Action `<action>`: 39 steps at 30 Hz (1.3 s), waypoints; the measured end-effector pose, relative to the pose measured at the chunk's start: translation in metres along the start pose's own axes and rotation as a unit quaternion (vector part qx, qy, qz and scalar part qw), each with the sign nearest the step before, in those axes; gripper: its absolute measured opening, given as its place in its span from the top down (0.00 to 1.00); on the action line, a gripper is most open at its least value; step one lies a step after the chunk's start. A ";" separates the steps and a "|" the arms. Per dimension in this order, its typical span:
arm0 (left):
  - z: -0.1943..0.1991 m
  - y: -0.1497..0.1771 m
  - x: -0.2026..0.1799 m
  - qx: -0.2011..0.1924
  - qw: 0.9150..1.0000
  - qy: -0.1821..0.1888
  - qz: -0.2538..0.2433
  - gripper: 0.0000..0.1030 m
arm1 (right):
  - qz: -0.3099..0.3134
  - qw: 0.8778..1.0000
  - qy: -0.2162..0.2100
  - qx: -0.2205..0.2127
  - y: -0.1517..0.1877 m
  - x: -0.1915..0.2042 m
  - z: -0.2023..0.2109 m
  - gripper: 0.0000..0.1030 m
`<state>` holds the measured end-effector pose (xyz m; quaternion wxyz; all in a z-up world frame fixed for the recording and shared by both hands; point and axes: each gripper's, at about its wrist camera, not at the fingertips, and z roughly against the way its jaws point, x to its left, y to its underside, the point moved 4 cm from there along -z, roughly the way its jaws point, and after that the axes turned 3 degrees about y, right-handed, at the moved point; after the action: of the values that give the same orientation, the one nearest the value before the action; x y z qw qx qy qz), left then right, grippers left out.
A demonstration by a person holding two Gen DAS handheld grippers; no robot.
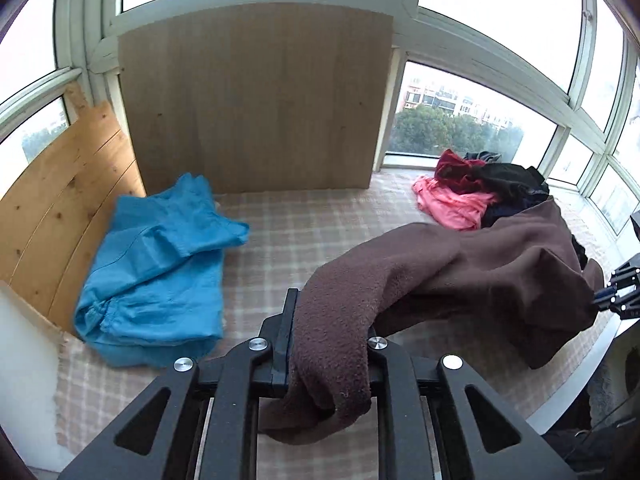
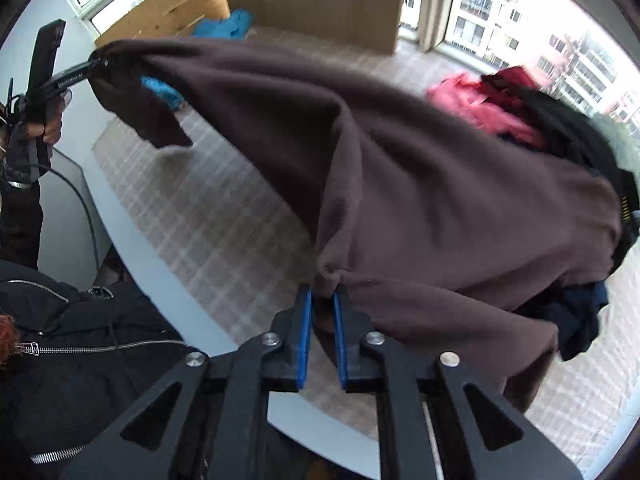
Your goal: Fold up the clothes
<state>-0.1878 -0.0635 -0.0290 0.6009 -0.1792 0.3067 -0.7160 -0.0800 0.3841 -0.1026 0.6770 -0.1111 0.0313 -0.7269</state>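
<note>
A brown fleece garment (image 1: 460, 264) is held up above the surface (image 1: 288, 232), stretched between the two grippers. One end is pinched in the left gripper (image 1: 328, 344), whose fingers are closed on a bunched edge of the fleece — a loose flap hangs down over them toward the camera. The other end is clamped by the right gripper (image 2: 322, 320), its blue-padded fingers (image 2: 305, 320) drawn narrow around a gathered fold. In the right wrist view the cloth (image 2: 400, 184) is seen spanning from the near fingers up to the left gripper (image 2: 86, 70) at the far left, which is grasped by a person's hand (image 2: 48, 120); the right-hand part of the garment sags over the pile behind it. In the left wrist view the right gripper (image 1: 616, 296) is glimpsed at the right edge, touching the fleece.

The surface is covered by a pale checked cloth (image 2: 208, 208). On its far left a folded blue garment (image 1: 160, 264) is laid, well apart from the brown one. At the far right a heap of unfolded clothes (image 1: 476, 192) — pink, dark red and black — is piled near the window (image 1: 460, 116). A tall wooden board (image 1: 256, 96) is propped against the window frame at the far side, and a lighter plank panel (image 1: 64, 216) is leaned at the left. A dark zipped jacket (image 2: 80, 340) is worn by the person, seen near left in the right wrist view.
</note>
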 end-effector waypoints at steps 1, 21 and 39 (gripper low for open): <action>-0.007 0.015 0.011 0.023 1.000 -0.009 0.007 0.74 | 0.000 1.000 -0.014 0.022 0.003 0.008 -0.014 0.87; -0.161 -0.007 -0.091 0.144 0.981 0.079 -0.107 0.41 | -0.103 0.989 0.102 -0.028 -0.102 -0.136 0.006 0.56; -0.217 0.057 -0.126 0.218 0.956 0.163 -0.112 0.98 | -0.164 0.982 0.021 -0.095 -0.126 -0.040 -0.037 0.56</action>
<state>-0.2544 0.1019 -0.2146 0.4826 0.0425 0.2149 -0.8480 -0.2078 0.4302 -0.1188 0.5340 -0.1635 0.0958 -0.8240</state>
